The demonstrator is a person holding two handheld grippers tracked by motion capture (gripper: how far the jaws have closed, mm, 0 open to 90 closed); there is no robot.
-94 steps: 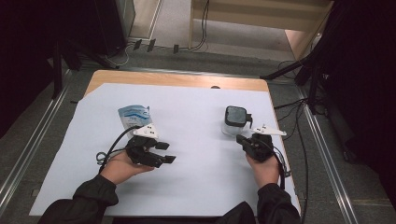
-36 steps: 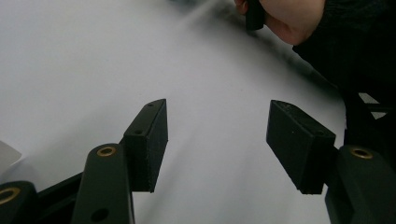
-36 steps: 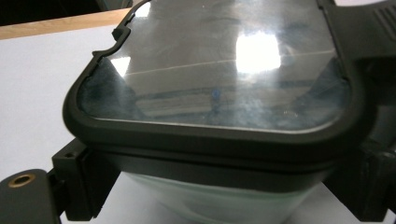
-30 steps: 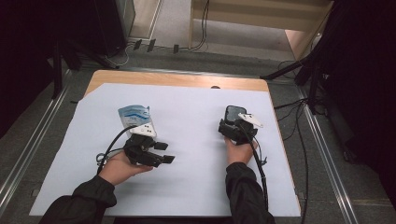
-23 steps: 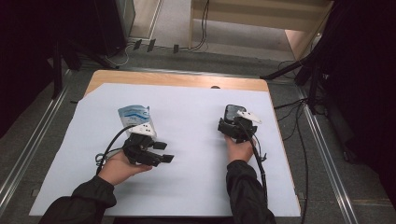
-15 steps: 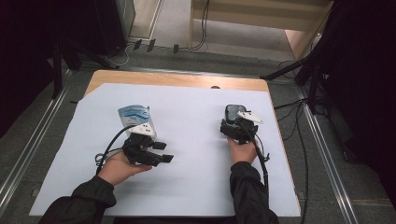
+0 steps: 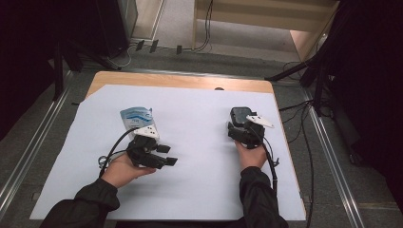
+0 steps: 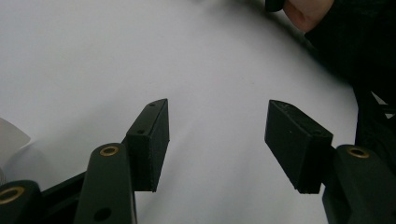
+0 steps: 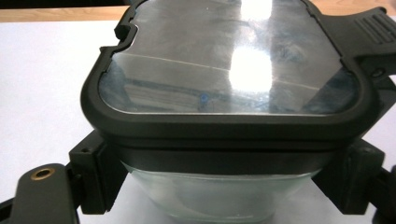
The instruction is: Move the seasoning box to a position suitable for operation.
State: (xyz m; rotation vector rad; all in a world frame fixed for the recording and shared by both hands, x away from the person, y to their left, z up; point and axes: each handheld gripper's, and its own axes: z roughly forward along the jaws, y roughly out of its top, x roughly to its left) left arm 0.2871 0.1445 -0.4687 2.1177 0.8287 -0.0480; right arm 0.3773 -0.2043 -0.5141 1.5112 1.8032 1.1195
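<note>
Container (image 7: 241, 115) with the dark lid is the thing to look at, so I'll place everything off that. It sits upright on the white sheet (image 7: 199, 190) covering the tabletop (image 7: 180, 80), toward the far right part of the sheet. The body is clear, glass or plastic, I can't tell which, and the lid has a see-through panel in a black frame with a latch tab at one corner.

Right gripper (image 7: 245, 135) is right up against the near side of the container. In the right gripper view the container (image 9: 229, 93) sits between the two black jaws, one on each side of the clear body just under the lid's rim. Both look like they meet the walls, but whether they actually press on them I can't tell from this angle.

Left gripper (image 7: 161, 156) is well off to the left of the container and a bit nearer the person, down low on the sheet. Its jaws stand open with a wide gap and just bare white sheet (image 8: 140, 56) between them, so it's holding nothing. Its cable loops back beside the person's left hand (image 7: 124, 170).

Pouch (image 7: 137, 117), white with blue print, lies flat on the sheet well left of the container, just beyond the left gripper.
</note>
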